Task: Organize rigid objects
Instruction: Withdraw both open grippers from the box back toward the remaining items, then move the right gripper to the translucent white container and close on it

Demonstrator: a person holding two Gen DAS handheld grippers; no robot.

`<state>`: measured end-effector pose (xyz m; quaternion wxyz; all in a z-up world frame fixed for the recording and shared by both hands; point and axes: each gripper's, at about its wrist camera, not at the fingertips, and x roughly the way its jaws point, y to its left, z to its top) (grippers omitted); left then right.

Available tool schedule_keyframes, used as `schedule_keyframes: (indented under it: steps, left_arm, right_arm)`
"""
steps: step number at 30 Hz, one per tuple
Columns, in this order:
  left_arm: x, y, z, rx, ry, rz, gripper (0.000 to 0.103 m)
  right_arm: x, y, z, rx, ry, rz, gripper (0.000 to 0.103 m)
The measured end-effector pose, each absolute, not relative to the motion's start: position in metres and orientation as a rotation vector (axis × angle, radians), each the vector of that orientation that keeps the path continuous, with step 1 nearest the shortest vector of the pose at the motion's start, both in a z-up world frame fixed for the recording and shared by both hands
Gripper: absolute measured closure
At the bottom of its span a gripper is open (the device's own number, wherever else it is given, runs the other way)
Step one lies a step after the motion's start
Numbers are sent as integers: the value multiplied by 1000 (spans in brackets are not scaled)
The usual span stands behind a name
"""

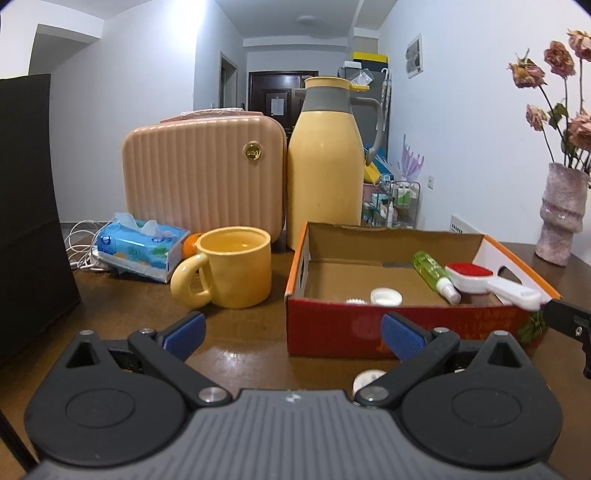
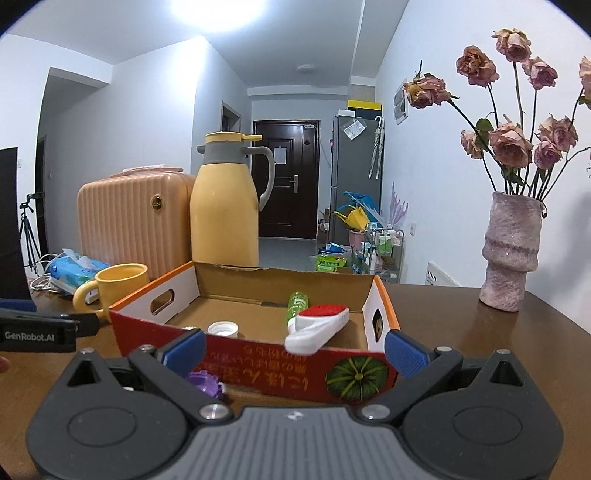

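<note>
Red cardboard box (image 2: 255,363) sits right ahead of both grippers' fingers, left gripper (image 1: 293,338) and right gripper (image 2: 293,350) both spread wide, holding nothing.

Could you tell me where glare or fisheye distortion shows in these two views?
Right wrist view: the ceiling light blows out to white at the top; dark corners. Left wrist view: soft light patches on the table, and the wall edges bow.
</note>
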<state>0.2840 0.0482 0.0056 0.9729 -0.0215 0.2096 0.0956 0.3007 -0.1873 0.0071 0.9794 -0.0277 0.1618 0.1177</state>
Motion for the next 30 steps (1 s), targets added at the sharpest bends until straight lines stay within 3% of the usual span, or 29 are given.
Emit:
schedule_keyframes:
  steps: [30]
  left_arm:
    - [211, 70, -27, -95, 526, 92, 0]
  right_arm:
    - [231, -177, -25, -96, 399, 352, 0]
